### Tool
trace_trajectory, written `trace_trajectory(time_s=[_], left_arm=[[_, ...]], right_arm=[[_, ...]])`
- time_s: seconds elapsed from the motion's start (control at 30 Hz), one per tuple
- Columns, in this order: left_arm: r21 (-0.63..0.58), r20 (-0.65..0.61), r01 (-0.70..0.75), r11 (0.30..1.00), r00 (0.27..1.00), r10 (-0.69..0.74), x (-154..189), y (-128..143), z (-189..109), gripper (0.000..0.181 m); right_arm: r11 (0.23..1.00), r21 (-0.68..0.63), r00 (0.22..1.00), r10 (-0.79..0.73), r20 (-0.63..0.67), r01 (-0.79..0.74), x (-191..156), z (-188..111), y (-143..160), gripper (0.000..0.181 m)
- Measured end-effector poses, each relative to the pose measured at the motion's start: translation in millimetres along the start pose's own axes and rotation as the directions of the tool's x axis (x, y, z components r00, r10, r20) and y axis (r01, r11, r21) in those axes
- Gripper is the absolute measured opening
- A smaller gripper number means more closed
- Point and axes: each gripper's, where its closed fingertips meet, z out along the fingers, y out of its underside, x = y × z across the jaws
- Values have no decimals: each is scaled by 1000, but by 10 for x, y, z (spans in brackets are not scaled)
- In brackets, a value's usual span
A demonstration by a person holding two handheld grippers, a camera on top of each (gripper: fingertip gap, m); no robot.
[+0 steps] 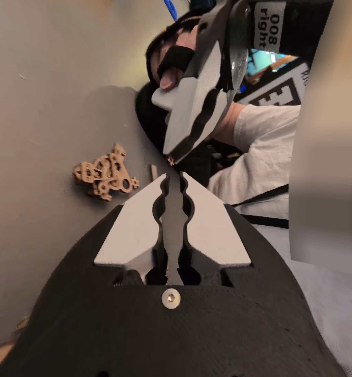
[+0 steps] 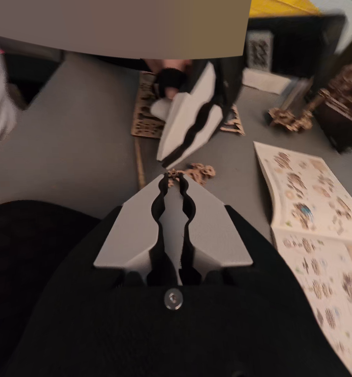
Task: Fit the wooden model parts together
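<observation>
While the right gripper (image 2: 172, 177) pinches a tiny tan wooden gear-shaped piece (image 2: 173, 174) at its nearly closed tips, the left gripper (image 1: 173, 175) hovers beside it at 12 o'clock with jaws slightly parted, gripping nothing, apparently ready to take or steady the part. Just beyond, at 1 o'clock, the partly built tan wooden model (image 2: 199, 173) lies on the grey table (image 2: 79, 132), likely awaiting the piece. An open instruction booklet (image 2: 314, 224) rests at 3 o'clock.
</observation>
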Motion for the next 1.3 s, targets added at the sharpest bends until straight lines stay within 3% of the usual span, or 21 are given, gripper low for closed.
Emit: trace_trajectory(time_s=[0.2, 0.3, 0.67, 1.3], left_arm=[[202, 264, -212, 956, 952, 156, -191, -429, -395, 22], [196, 338, -210, 958, 932, 135, -346, -443, -466, 30], [105, 371, -157, 982, 922, 107, -555, -328, -247, 36], [70, 412, -164, 984, 903, 121, -620, -260, -223, 31]], right_arm=[[991, -22, 987, 126, -101, -128, 316, 87, 150, 9], [990, -52, 987, 129, -94, -134, 318, 161, 175, 9], [990, -107, 993, 79, -92, -89, 291, 223, 246, 9], [989, -120, 990, 65, -124, -80, 330, 232, 280, 9]])
